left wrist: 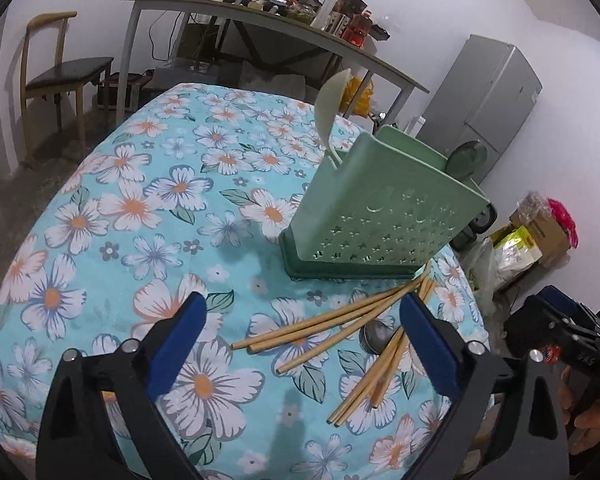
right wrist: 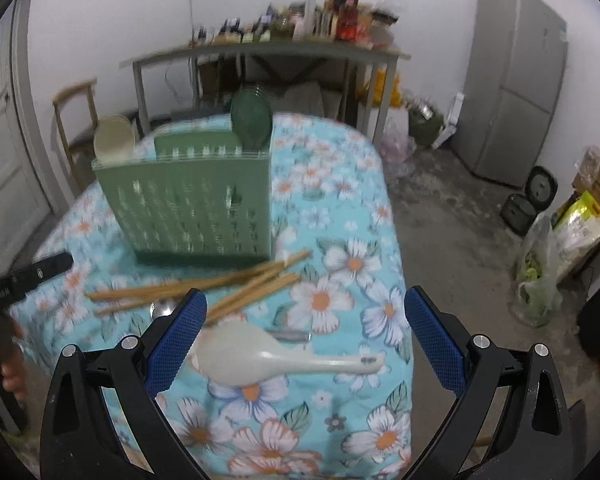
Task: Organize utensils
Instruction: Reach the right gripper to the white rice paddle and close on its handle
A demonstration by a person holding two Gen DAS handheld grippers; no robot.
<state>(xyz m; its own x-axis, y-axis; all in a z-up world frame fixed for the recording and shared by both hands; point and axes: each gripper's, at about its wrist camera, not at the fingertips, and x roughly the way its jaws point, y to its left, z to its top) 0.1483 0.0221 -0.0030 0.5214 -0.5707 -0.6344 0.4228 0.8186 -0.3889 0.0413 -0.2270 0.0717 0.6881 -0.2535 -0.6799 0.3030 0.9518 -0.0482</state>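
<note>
A pale rice paddle (right wrist: pixel 284 362) lies flat on the floral tablecloth (right wrist: pixel 340 300) in the lower middle of the right wrist view, its long axis running left to right across the frame, the broad scoop toward the left and the handle pointing right. The right gripper (right wrist: pixel 302 340) hovers over it with its blue-padded fingers (right wrist: pixel 176 340) spread wide, holding nothing. Just above the paddle, a loose bundle of bamboo chopsticks (right wrist: pixel 204 286) lies fanned out, mostly slanting from lower left to upper right, with a metal spoon (right wrist: pixel 162 309) partly under them. Above that stands a green perforated utensil holder (right wrist: pixel 192 208), upright, with a cream paddle (right wrist: pixel 114 138) and a dark green paddle (right wrist: pixel 252 118) standing head-up out of its top. In the left wrist view the left gripper (left wrist: pixel 300 338) is also wide and empty, low in the frame, with the chopsticks (left wrist: pixel 332 320) between and beyond its fingers (left wrist: pixel 180 340) and the holder (left wrist: pixel 380 208) at centre right. The right gripper's black body (left wrist: pixel 560 344) shows at the lower right edge. The room has a long cluttered table (right wrist: pixel 268 50) against the far wall, a wooden chair (left wrist: pixel 56 72) at upper left, a grey fridge (right wrist: pixel 516 80) at upper right, and bags (right wrist: pixel 540 272) on the concrete floor.
</note>
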